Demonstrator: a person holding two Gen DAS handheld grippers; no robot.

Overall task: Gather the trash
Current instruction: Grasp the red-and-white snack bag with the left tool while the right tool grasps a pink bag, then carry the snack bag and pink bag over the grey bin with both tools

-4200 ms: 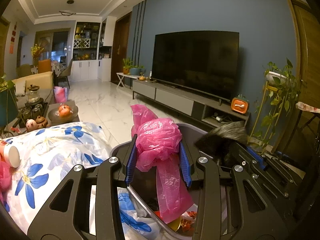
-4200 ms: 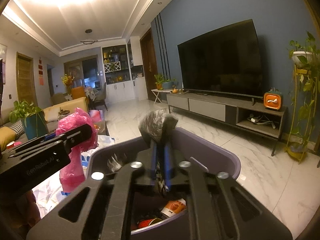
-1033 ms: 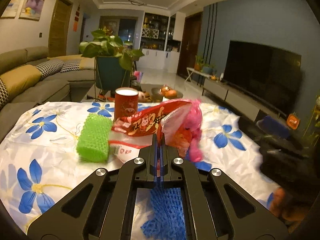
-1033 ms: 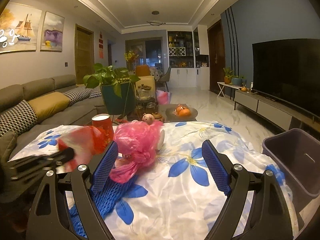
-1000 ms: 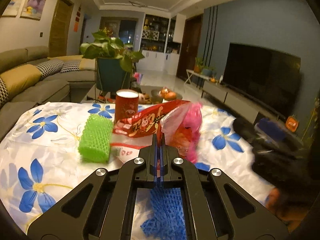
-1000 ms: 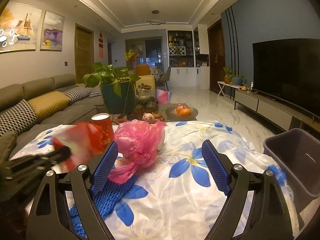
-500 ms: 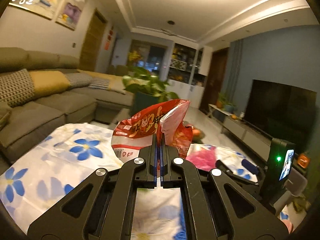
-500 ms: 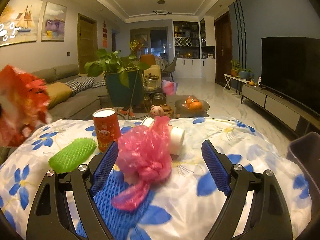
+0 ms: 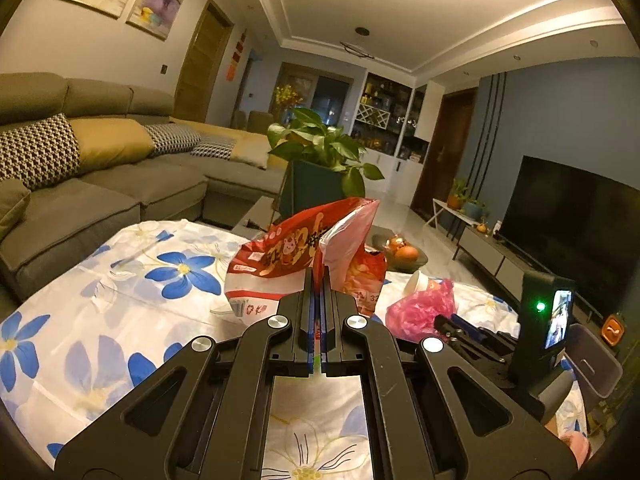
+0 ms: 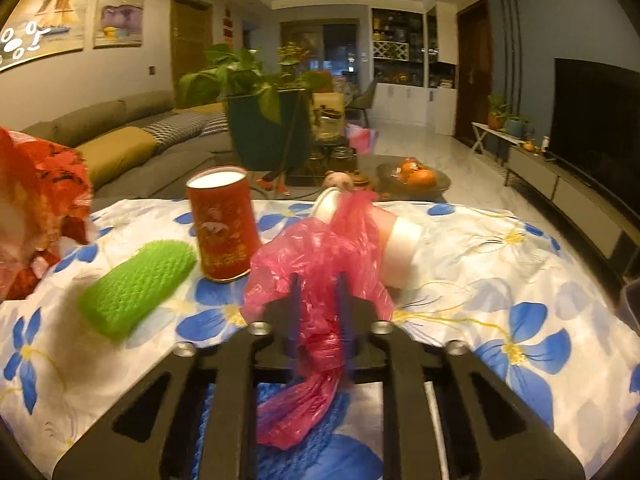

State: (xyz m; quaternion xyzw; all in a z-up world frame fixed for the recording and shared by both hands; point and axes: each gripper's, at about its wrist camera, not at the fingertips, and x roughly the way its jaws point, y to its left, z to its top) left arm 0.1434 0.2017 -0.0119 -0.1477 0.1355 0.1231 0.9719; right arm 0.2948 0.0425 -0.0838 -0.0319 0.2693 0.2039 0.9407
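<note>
Left wrist view: left gripper (image 9: 319, 280) is clamped on the red snack bag (image 9: 304, 256), held up above the tablecloth (image 9: 120, 280), bag's long side running crosswise.

Right wrist view: right gripper (image 10: 318, 304) pinches the pink bag (image 10: 316, 264) right of the can (image 10: 223, 224), its tail trailing back toward the camera.

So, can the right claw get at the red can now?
Probably not yet. The right claw is shut on the pink plastic bag, so it is occupied. The red can stands upright just ahead to its left, nothing blocking the path there.
</note>
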